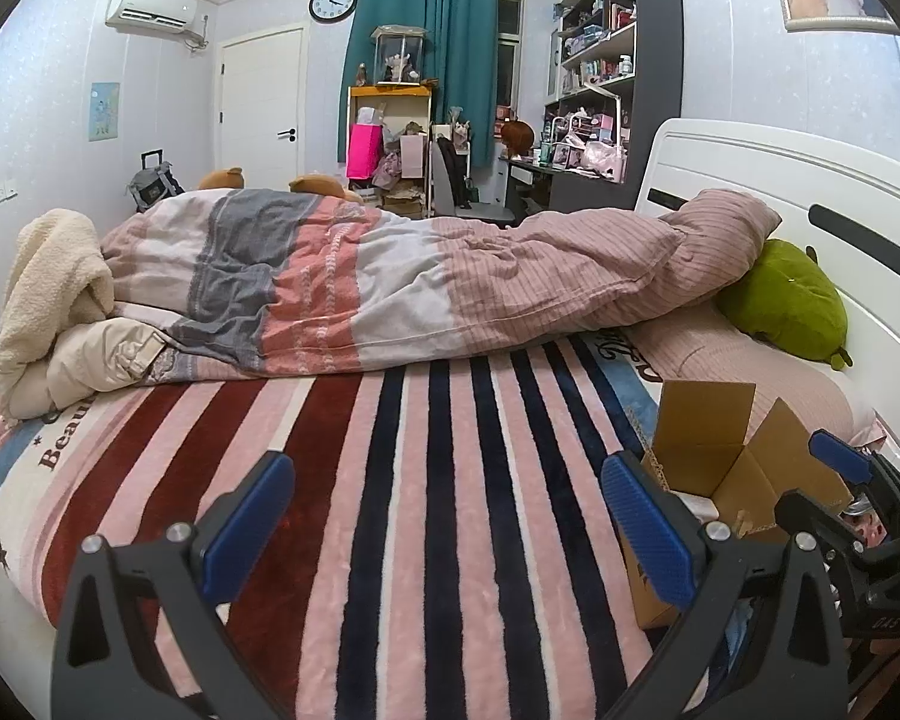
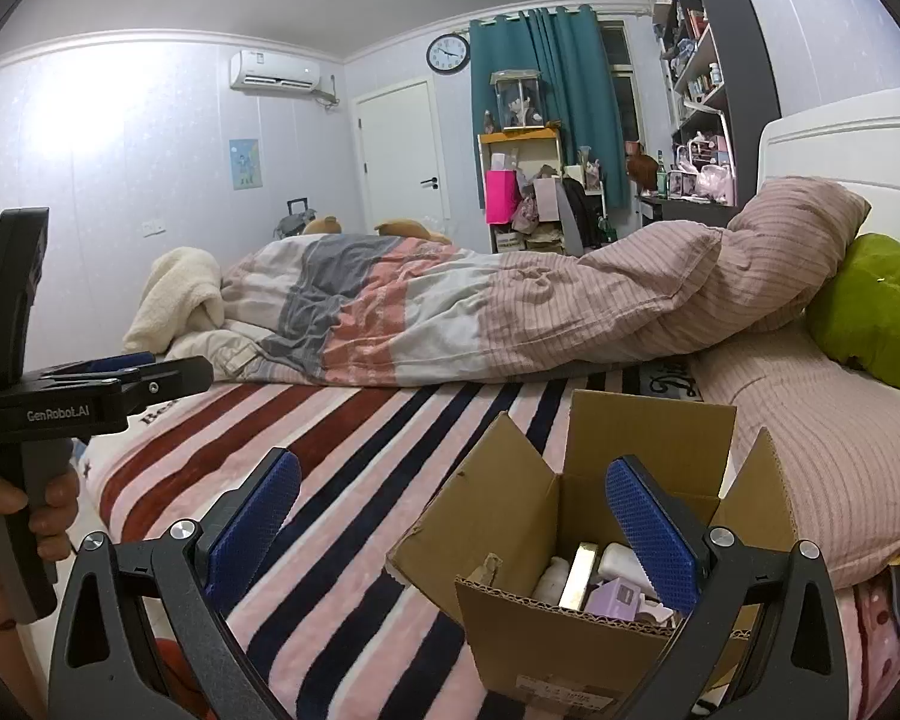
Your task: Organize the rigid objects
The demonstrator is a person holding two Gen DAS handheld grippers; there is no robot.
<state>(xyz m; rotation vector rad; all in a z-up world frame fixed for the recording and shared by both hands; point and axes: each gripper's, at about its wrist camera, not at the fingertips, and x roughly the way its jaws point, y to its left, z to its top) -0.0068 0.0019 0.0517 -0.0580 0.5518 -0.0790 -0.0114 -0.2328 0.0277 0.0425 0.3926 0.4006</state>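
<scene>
Left gripper (image 1: 447, 519): fingers spread wide, empty, over the striped blanket (image 1: 426, 480) | right gripper (image 2: 453, 525): fingers apart, empty, above the open cardboard box (image 2: 546, 636) near the bed's pillow end | only the right wrist view looks inside: gold bar (image 2: 579, 579), white bottles (image 2: 621, 561), lilac carton (image 2: 615, 597) | left wrist view catches just its flaps (image 1: 705, 435).

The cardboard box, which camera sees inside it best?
The right wrist view: it looks down into the open cardboard box and shows small bottles and packets inside. The left wrist view catches only its flaps from the side, contents mostly hidden.
</scene>
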